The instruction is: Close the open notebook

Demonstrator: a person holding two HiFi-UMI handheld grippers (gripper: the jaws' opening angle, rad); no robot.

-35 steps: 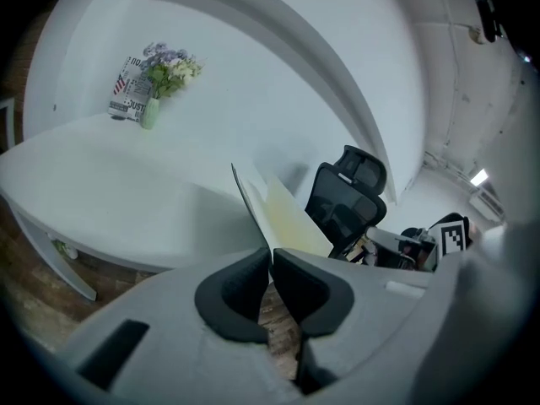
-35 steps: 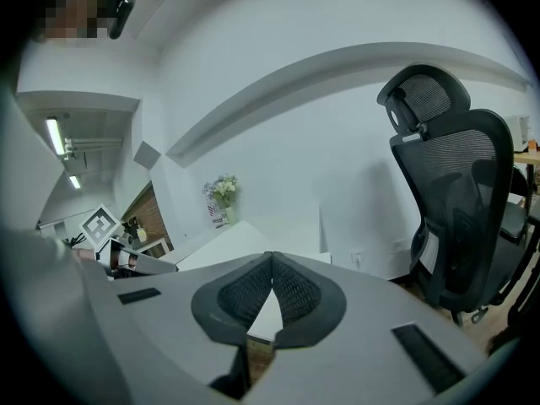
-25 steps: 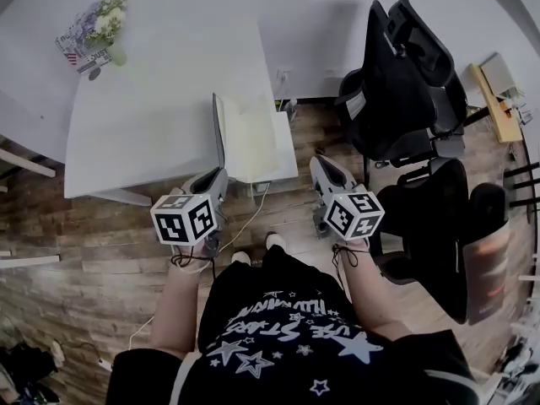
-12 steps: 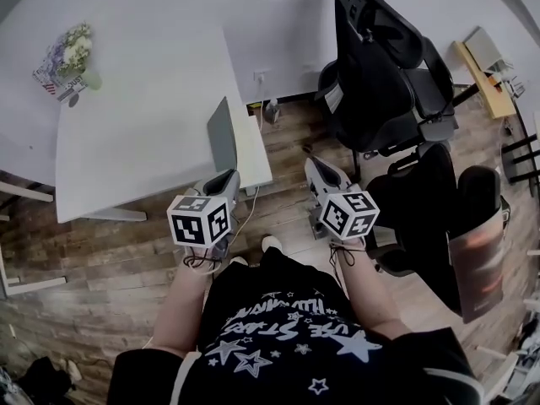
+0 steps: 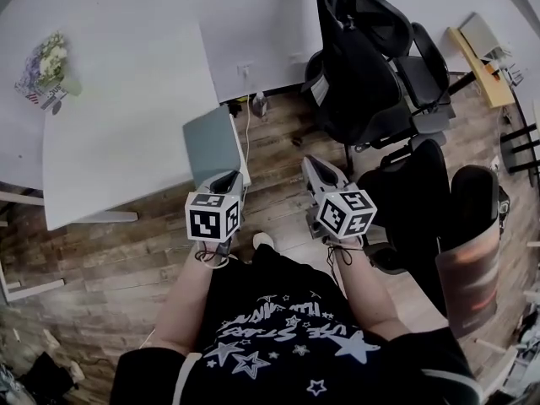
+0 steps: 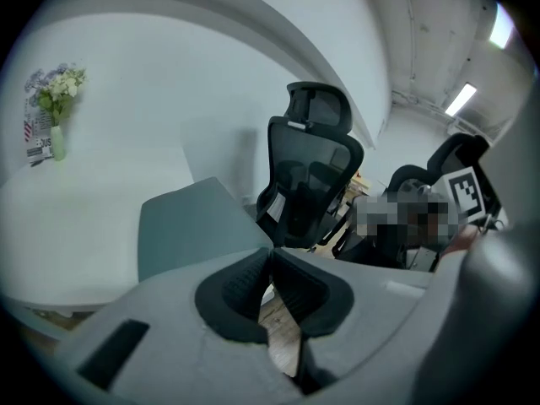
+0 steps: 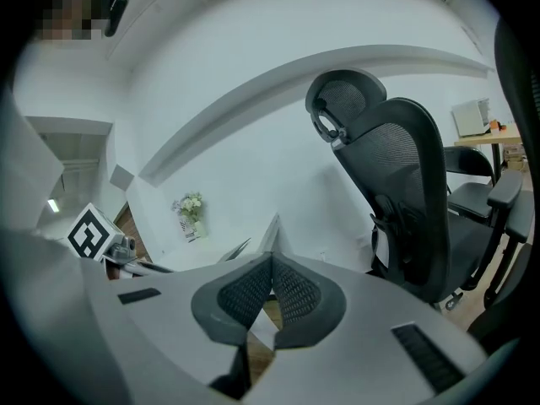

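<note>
Head view, teal notebook (image 5: pixel 211 146) at table (image 5: pixel 126 125) corner edge, wood floor (image 5: pixel 278 163) alongside

The notebook (image 5: pixel 211 146) is seen teal-grey, the table (image 5: pixel 126 99) white, the chairs (image 5: pixel 354 66) black, the floor (image 5: pixel 101 260) brown-planked.

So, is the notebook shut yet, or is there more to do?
It looks done: the notebook lies flat on the white table, teal cover up. Nothing is in hand: the left gripper and right gripper are shut, empty and clear of it. Nothing visibly remains.
</note>
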